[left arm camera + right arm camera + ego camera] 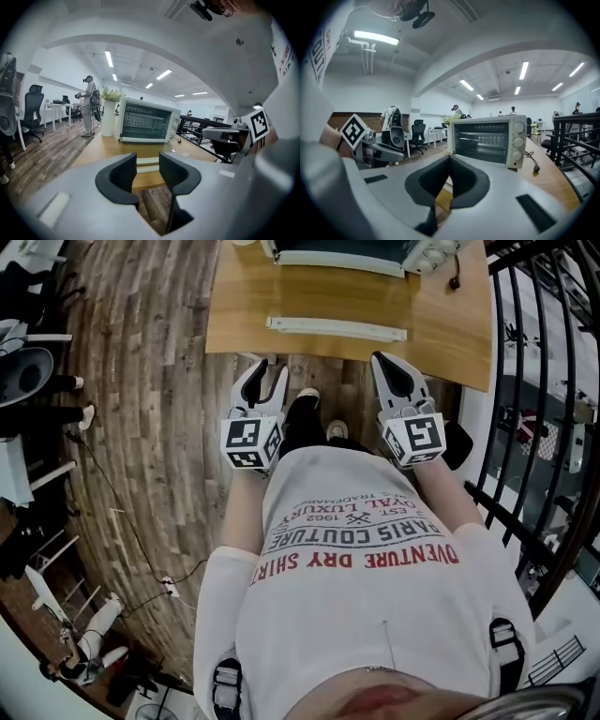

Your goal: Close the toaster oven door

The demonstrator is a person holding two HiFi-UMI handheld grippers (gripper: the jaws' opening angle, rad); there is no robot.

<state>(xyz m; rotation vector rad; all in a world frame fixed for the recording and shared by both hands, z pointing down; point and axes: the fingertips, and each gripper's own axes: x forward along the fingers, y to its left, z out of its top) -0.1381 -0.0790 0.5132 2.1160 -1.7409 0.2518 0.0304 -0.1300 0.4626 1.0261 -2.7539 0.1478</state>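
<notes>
fig. — my two claws held low before the work. left claw (pixel 147 165): ribbed dark pads apart, only the table edge showing in the gap. right claw (pixel 449 163): curved dark pads meeting at their tips, gripping nothing. toaster oven (pixel 487 140): boxy white metal shell with a wire rack behind the front and three round knobs down its side, standing ahead of both claws, well apart, on the smooth wooden table (pixel 450 324). a flat white bar (pixel 337 329) lies nearer me than the oven.
</notes>
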